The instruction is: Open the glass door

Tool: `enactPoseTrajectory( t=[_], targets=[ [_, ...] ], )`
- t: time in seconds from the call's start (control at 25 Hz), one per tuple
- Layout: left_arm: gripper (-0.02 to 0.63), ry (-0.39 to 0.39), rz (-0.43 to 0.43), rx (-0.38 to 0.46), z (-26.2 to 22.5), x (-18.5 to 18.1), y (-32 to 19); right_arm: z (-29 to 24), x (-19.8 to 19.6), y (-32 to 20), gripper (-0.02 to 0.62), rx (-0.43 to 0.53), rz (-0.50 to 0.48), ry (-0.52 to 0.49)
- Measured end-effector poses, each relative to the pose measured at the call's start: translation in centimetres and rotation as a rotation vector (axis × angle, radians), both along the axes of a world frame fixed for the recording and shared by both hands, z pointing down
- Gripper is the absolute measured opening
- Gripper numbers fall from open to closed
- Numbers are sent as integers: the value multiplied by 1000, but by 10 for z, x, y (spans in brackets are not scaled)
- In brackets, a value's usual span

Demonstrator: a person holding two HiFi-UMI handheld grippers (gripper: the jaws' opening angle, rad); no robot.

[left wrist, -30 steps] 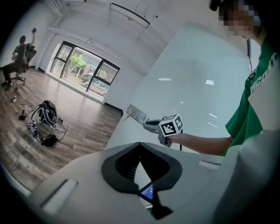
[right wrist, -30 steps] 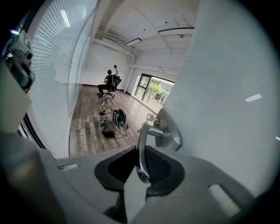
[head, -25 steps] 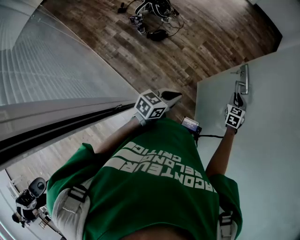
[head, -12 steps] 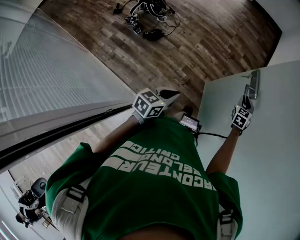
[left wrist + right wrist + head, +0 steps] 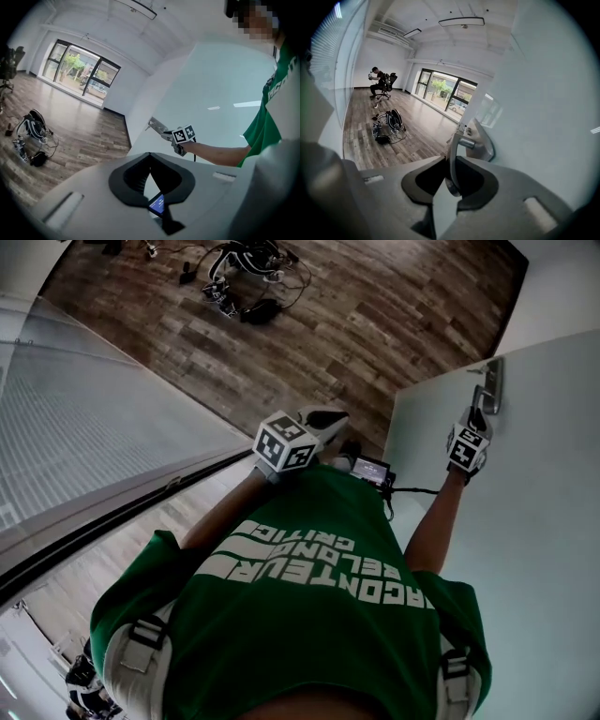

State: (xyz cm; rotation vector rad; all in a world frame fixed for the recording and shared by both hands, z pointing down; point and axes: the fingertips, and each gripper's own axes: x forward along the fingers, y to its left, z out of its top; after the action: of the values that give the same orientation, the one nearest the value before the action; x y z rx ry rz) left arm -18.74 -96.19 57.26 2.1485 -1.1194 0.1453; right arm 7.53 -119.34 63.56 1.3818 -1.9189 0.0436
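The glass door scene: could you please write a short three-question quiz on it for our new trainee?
1. True or false: the left gripper is clamped on the door handle.
2. What lies on the wooden floor beyond the glass door? A a tangle of cables; B a rolled rug; C a ladder.
3. Which gripper has its jaws together with nothing between them?
Key: 1 false, the right gripper is the one shut on the handle; 2 A; 3 the left gripper.
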Motion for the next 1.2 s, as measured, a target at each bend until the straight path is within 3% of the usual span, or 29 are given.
enactPoseTrajectory(
  t=[0.72, 1.2],
  targets=[
    [17, 62, 165, 48, -4, 89, -77, 12, 122, -50, 57, 9, 176, 5],
    [16, 96, 190, 39, 3, 133, -103, 15, 182, -65, 58, 25, 263, 19]
  ],
)
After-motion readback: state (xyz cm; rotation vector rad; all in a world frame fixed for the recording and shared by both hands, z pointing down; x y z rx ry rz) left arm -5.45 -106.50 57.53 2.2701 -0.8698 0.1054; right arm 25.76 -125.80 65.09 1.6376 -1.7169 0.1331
